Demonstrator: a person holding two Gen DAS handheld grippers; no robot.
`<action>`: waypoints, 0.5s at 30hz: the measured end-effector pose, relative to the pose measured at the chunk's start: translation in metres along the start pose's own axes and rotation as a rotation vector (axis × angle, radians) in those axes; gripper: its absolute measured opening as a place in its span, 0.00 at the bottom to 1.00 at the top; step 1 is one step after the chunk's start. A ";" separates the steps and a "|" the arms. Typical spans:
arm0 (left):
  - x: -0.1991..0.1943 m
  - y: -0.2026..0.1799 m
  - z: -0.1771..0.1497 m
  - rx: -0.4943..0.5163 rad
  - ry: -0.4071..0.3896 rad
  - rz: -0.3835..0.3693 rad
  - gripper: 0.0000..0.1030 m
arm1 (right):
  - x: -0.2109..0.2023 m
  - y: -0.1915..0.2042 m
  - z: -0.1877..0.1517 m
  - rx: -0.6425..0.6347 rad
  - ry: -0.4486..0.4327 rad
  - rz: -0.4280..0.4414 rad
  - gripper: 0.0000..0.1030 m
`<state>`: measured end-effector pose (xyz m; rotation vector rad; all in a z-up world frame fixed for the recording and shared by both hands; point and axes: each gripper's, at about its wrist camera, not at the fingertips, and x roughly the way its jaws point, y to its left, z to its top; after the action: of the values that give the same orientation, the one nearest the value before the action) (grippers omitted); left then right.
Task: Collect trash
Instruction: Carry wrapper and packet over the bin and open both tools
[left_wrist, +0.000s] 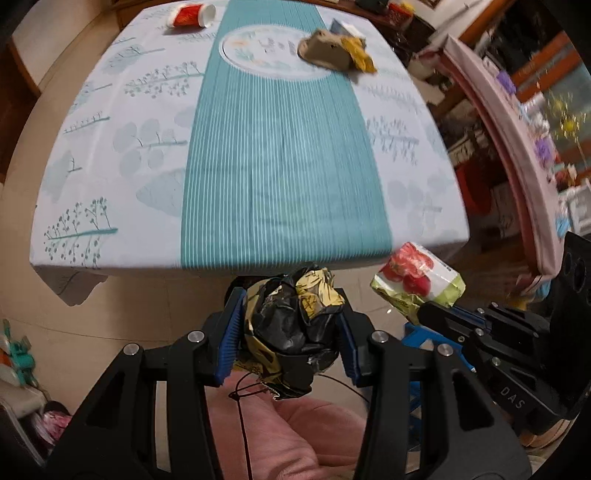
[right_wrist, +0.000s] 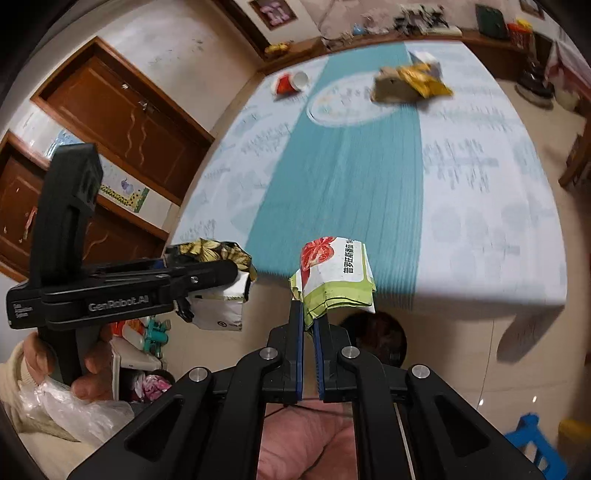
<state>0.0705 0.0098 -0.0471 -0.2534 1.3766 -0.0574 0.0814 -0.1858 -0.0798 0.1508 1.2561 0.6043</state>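
in the left wrist view, the left gripper (left_wrist: 290, 328) holds a crumpled black and gold foil wrapper (left_wrist: 295, 325) between its blue pads, jaws half wide and pressing on both sides. the ball of foil has no clear long axis. it hangs over the beige tile floor (left_wrist: 122, 314), just in front of the near edge of the table with the white and teal leaf-print cloth (left_wrist: 280, 177). the near half of the cloth is bare. far on it lie a red and white paper cup (left_wrist: 190, 15) on its side, mouth to the right, and a brown cardboard piece with a yellow wrapper (left_wrist: 334, 51), blurred. at the right, the right gripper (left_wrist: 424, 310) holds a green and white packet with red tomato picture (left_wrist: 417, 277); its jaws are hidden there.

in the right wrist view, the right gripper (right_wrist: 308, 321) is closed narrow on the lower edge of the tomato packet (right_wrist: 332, 277), which stands up from the pads, long axis away from the camera, also off the table's near edge. the left gripper (right_wrist: 207, 273) is side-on at the left, with the foil wrapper (right_wrist: 218, 251) partly hidden behind it. a hand (right_wrist: 92, 365) grips its handle. the far table is blurred.
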 end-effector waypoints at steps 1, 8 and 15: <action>0.007 0.000 -0.006 0.011 0.010 0.007 0.41 | 0.004 -0.003 -0.006 0.017 0.009 0.000 0.05; 0.060 0.018 -0.034 0.045 0.070 -0.004 0.41 | 0.062 -0.026 -0.063 0.150 0.105 -0.034 0.05; 0.140 0.029 -0.073 0.123 0.105 0.004 0.41 | 0.142 -0.059 -0.113 0.266 0.174 -0.073 0.05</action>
<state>0.0242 0.0011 -0.2006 -0.1469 1.4718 -0.1532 0.0231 -0.1873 -0.2612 0.2770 1.5019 0.3915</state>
